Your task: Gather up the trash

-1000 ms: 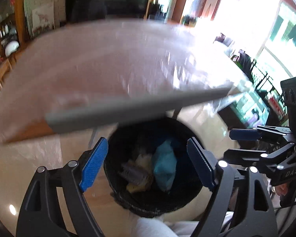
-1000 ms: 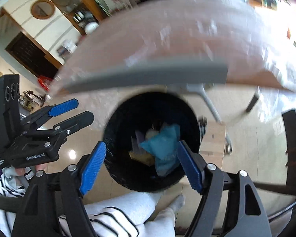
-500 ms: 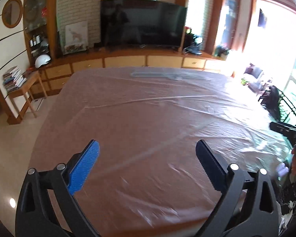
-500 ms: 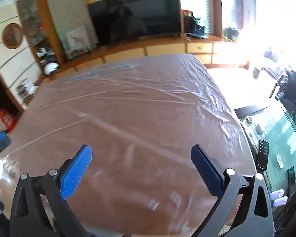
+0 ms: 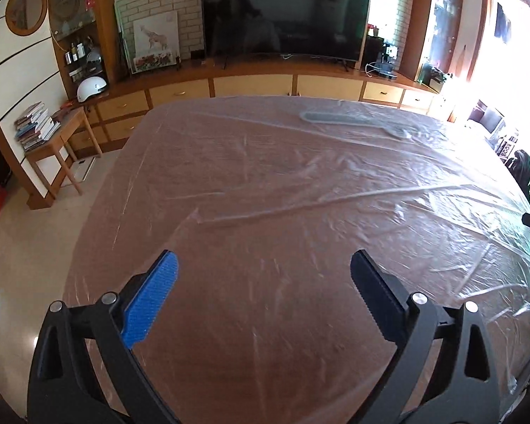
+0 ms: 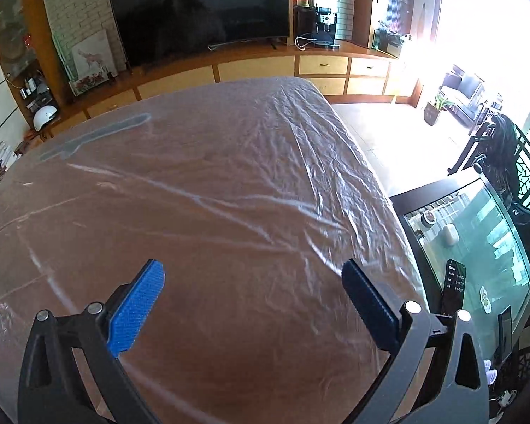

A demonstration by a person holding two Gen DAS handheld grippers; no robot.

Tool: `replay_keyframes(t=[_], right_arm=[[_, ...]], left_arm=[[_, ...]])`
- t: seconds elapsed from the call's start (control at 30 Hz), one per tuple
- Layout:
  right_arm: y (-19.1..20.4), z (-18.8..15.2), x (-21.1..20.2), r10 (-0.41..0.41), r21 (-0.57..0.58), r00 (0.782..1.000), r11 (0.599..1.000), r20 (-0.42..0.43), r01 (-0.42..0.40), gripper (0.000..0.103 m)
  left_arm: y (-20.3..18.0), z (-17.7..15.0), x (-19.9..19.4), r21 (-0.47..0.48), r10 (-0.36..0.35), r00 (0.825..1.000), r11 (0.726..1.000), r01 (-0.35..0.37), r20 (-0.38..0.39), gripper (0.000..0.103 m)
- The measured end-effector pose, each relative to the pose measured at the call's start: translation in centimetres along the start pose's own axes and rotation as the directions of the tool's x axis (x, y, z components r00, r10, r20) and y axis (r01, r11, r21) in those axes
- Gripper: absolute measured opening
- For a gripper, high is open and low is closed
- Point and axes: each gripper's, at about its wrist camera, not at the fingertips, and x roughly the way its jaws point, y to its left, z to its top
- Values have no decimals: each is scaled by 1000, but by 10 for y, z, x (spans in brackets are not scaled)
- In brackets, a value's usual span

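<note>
Bin gone, grippers (image 5: pixel 263 275) (image 6: pixel 252 284) open over table (image 5: pixel 265 183)

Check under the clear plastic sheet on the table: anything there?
Through the plastic sheet the brown table top shows, plus one long grey flat shape near the far edge. What that shape is cannot be told. Below the table is hidden.
</note>
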Motion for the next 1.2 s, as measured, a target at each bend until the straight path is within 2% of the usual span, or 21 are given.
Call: replay_keyframes(t=[0.17, 0.33, 1.2], right_arm=[[6, -6, 4, -34, -45, 999, 998, 18, 35, 99], [6, -6, 4, -42, -38, 999, 998, 17, 43, 99], [8, -7, 4, -44, -39, 999, 998, 18, 44, 99]], left_arm=[[7, 2, 13, -28, -21, 998, 999, 19, -58, 99], [3, 2, 17, 3, 15, 996, 1000, -15, -83, 101], [3, 3, 19, 6, 16, 996, 1000, -15, -86, 102]])
